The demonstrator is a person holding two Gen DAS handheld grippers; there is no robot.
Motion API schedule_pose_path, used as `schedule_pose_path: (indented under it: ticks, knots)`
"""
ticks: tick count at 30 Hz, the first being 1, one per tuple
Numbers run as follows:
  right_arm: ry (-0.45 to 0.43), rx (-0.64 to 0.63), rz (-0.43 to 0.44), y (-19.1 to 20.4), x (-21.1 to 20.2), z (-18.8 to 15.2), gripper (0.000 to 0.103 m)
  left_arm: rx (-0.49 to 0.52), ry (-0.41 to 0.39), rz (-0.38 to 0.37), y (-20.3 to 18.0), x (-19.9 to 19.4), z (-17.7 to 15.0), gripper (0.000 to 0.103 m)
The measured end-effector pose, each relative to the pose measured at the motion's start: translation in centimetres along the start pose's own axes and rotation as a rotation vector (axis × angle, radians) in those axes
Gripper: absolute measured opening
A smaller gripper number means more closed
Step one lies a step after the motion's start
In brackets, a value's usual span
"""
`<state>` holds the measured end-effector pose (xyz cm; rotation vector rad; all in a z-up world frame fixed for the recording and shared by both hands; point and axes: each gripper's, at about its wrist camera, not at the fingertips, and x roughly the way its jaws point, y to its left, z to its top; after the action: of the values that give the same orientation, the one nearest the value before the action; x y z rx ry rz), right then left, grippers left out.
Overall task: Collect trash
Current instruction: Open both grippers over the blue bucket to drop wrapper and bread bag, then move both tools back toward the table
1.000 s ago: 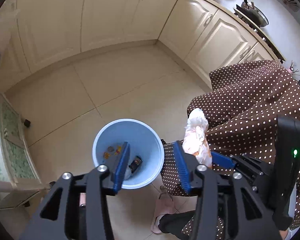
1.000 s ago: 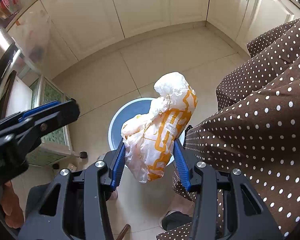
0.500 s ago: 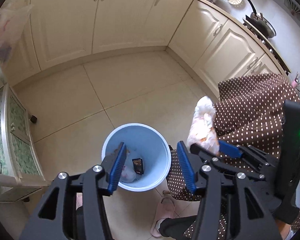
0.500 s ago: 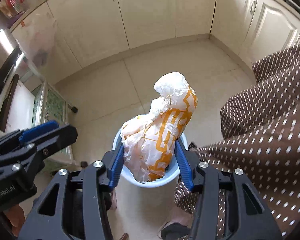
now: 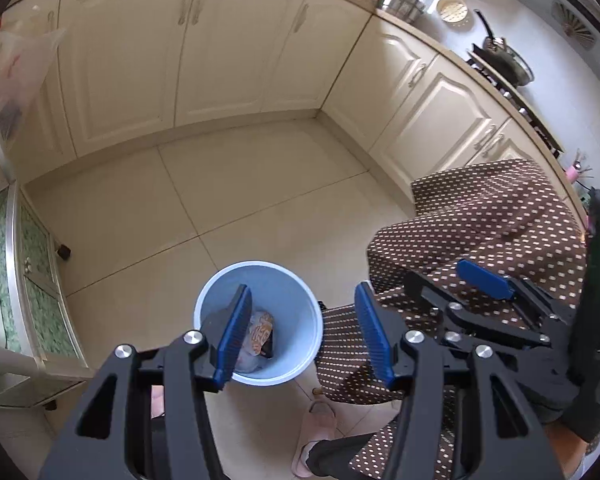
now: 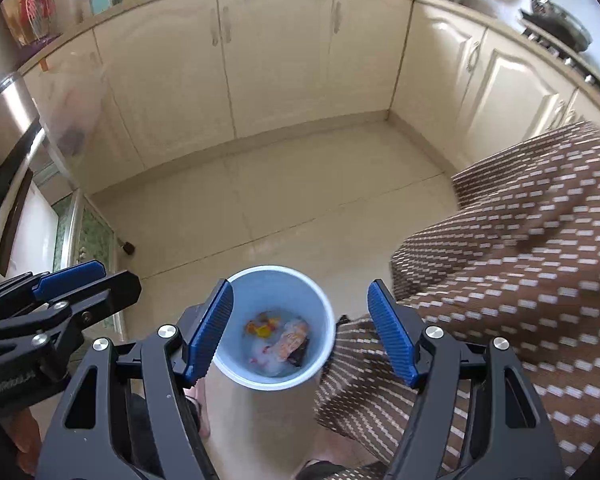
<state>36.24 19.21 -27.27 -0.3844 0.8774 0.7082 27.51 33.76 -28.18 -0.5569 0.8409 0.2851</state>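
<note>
Orange-printed plastic bag [image 6: 290, 342]: in blue bin [image 6: 324, 308], below right hand-held gripper [image 6: 300, 332], jaws opening, empty. Left hand-held gripper [image 5: 300, 332]: spread, empty. Print unreadable.

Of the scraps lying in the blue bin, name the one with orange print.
It is the crumpled white plastic bag with orange print, lying right of centre in the blue bin. The small yellow-orange bits beside it are loose scraps, not a printed bag.
</note>
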Motion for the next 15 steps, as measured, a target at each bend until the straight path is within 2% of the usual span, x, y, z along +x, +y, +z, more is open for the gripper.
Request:
schedule_pose_path:
  ticks: [8, 10, 13, 15]
  knots:
    - [-0.155, 0.037, -0.083, -2.9, -10.2, -0.7, 0.068, 0.106, -0.093, -0.089, -6.5, -6.0, -0.1, 0.058]
    - [-0.195, 0.062, -0.111, -4.3, -13.2, -1.1, 0.069, 0.132, -0.110, -0.117, -8.2, -7.2, -0.4, 0.058]
    - [-0.236, 0.097, -0.161, -6.7, -16.8, -2.0, 0.071, 0.192, -0.144, -0.155, -11.9, -9.1, -0.8, 0.066]
    - [-0.258, 0.116, -0.184, -8.4, -18.6, -2.7, 0.072, 0.236, -0.151, -0.170, -14.2, -9.7, -1.3, 0.066]
